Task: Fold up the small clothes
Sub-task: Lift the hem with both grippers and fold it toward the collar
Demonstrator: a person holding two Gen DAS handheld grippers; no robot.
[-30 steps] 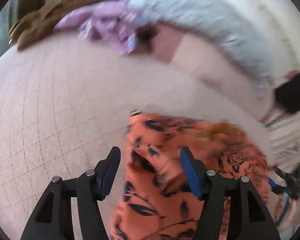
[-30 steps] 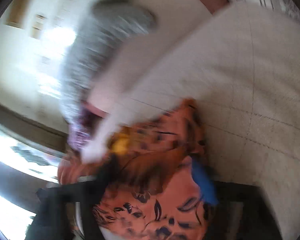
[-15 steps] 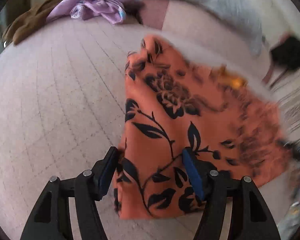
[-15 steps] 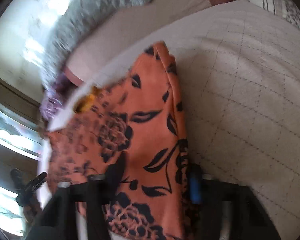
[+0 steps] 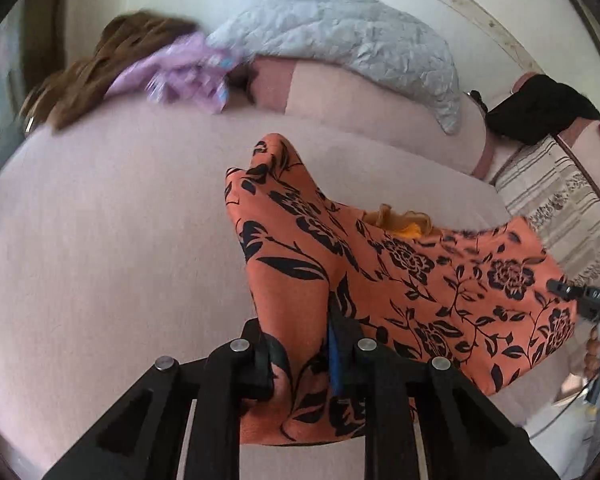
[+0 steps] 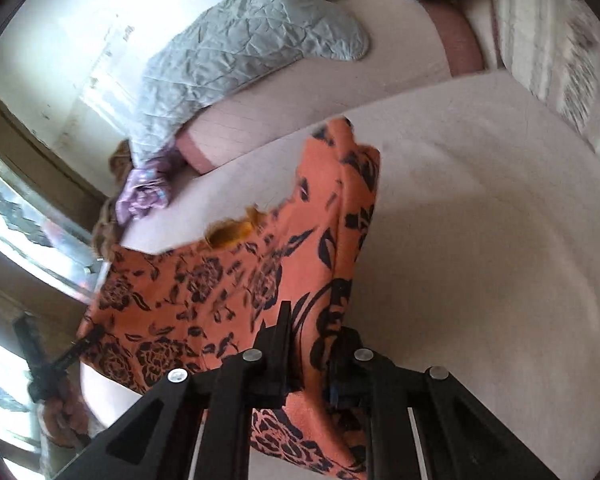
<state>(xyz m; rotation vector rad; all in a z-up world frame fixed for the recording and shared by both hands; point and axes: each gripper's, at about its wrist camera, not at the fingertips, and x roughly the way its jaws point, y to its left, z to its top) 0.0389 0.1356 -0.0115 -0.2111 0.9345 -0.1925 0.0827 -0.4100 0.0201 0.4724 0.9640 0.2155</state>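
While both tongs have the orange floral garment [image 5: 400, 280] pinched at one end, it hangs stretched between them above the pale pink bed [image 5: 100, 240], its far end drooping toward the mattress. The left tongs [image 5: 300, 344] are closed nearly tight on a bunched fold of the cloth; the right tongs [image 6: 312, 356] are likewise clamped on a gathered edge, with fabric filling the gap between the jaws.

The step in hand looks like spreading the piece flat before a first fold. To do it well, I would keep both grips firm and level, draw the tongs apart until the held edge runs taut, then lower the free end first onto the open middle of the bed and drag gently back toward the near edge so the cloth lies without wrinkles. A yellow lining [image 5: 408, 228] shows at the top edge, so the layers may be uneven and need squaring.

Keep well apart from the lilac clothes [image 5: 184, 72] and brown garment [image 5: 96, 68] at the far left corner, and from the grey quilt [image 5: 340, 36] along the far edge.
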